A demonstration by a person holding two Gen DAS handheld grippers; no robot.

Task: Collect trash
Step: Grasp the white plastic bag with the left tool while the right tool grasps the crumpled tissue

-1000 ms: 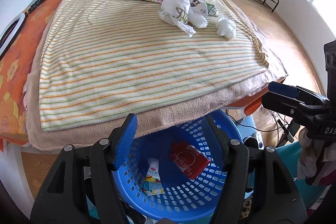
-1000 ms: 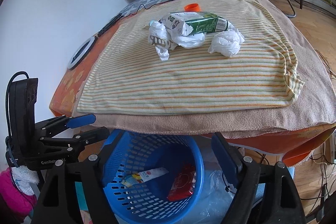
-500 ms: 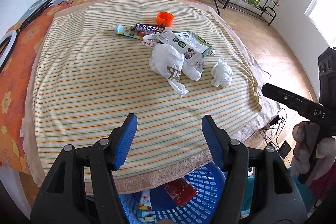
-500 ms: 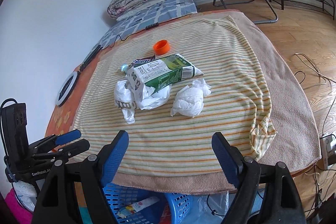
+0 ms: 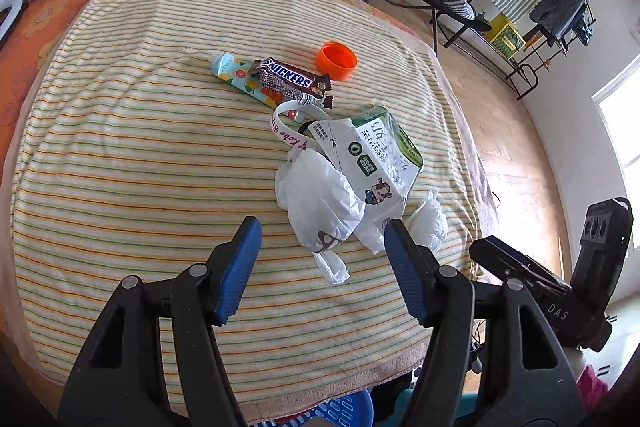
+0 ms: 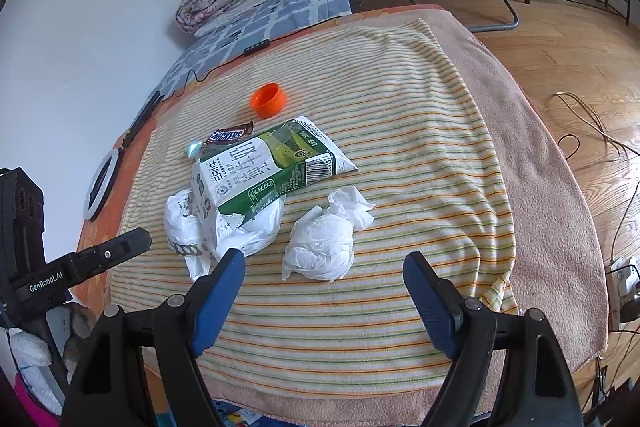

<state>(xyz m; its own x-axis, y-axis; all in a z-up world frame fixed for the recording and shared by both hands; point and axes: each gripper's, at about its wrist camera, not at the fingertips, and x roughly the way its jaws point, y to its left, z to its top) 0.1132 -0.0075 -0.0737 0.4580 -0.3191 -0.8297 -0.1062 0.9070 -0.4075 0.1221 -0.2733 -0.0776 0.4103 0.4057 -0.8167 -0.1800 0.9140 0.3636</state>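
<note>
**Grippers rise from basket to bed for next pick**

Left wrist view: the left gripper [image 5: 320,247], jaws apart and empty, now hangs above the crumpled white bag [image 5: 320,203] and milk carton [image 5: 376,155]; a second ago it faced the blue basket [image 5: 344,411], now only a sliver at the bed's edge.

Right wrist view: the right gripper [image 6: 320,279], likewise spread and empty, has climbed to frame the tissue wad [image 6: 324,239]. Both appear set for fresh pickups; wrapper [image 6: 228,135] and orange cap [image 6: 267,100] wait behind.
</note>
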